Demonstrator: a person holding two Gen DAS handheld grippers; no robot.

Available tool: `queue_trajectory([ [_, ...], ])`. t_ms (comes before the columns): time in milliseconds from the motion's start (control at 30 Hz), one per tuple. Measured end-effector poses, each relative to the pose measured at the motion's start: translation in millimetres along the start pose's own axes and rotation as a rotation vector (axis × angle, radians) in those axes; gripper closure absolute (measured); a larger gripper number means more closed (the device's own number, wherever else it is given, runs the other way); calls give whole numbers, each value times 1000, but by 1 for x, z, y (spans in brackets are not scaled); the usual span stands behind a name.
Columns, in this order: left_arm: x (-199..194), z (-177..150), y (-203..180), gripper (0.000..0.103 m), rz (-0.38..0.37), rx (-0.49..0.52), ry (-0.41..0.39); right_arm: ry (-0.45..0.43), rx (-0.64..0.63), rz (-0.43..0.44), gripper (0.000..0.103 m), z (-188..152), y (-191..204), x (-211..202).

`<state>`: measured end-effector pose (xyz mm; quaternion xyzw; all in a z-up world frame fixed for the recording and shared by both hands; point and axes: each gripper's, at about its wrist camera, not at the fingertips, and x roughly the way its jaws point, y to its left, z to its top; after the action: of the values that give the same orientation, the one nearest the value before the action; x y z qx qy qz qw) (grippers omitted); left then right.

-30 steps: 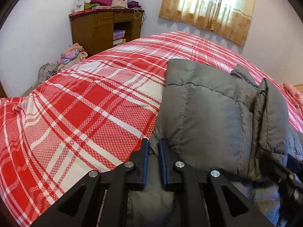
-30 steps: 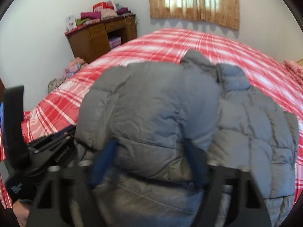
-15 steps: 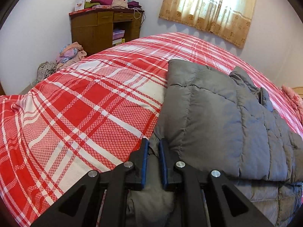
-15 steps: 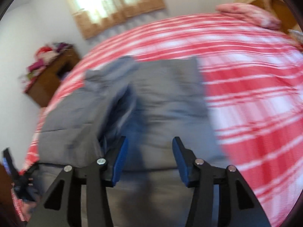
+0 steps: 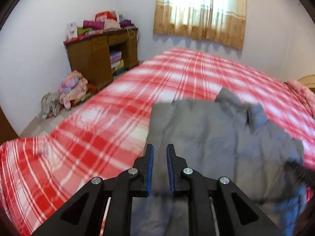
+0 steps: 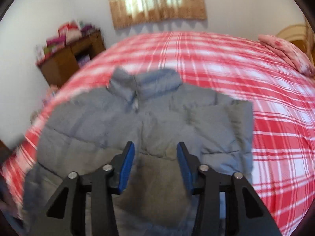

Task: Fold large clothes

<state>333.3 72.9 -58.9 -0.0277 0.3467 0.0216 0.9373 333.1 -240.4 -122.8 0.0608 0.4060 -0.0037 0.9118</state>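
A grey quilted puffer jacket (image 6: 157, 122) lies front-up on the red and white plaid bed (image 6: 246, 63), collar at the far end, both sides folded in over the middle. It also shows in the left wrist view (image 5: 216, 141). My right gripper (image 6: 155, 147) is open and empty, hovering above the jacket's near part. My left gripper (image 5: 158, 149) hovers above the jacket's left edge with a narrow gap between its blue pads and nothing between them. Both views are motion-blurred.
A brown wooden desk (image 5: 98, 55) piled with folded clothes stands at the far left wall. A heap of clothes (image 5: 67, 90) lies on the floor beside it. A pink pillow (image 6: 287, 53) lies at the bed's right end. A curtained window (image 5: 200, 9) is behind.
My right gripper laid the jacket's side over the middle, let go and pulled back open. My left gripper released the jacket's edge, opened slightly and lifted away.
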Motion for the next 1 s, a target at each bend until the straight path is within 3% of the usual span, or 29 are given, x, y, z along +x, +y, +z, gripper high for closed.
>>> queue_trajectory([
  [67,16,15,-14,71,4,0,14,5,-4,-3,59,-8,-5,7],
  [167,54,14,-30,70,70,22,57,11,10,18,58,-19,-7,12],
  [267,90,-16,-33,70,108,38,148,21,-23,34,58,-30,-10,16],
  [367,91,-44,-37,69,145,127,69,15,-36,56,58,-35,-12,16],
  [533,97,-45,-30,68,142,113,82,3,-9,80,58,-38,-17,19],
  [700,102,-48,-47,68,222,183,76,15,-33,48,58,-35,-12,21],
  [800,98,-46,-30,68,147,113,68,81,-36,46,53,-21,-10,12],
  [867,96,-46,-18,67,79,50,63,67,15,86,49,-4,-15,1],
  [967,93,-46,-2,66,-8,-45,51,11,102,92,23,46,-22,-10],
  [1000,91,-47,-4,66,-17,-57,48,19,146,102,20,66,-25,-2],
])
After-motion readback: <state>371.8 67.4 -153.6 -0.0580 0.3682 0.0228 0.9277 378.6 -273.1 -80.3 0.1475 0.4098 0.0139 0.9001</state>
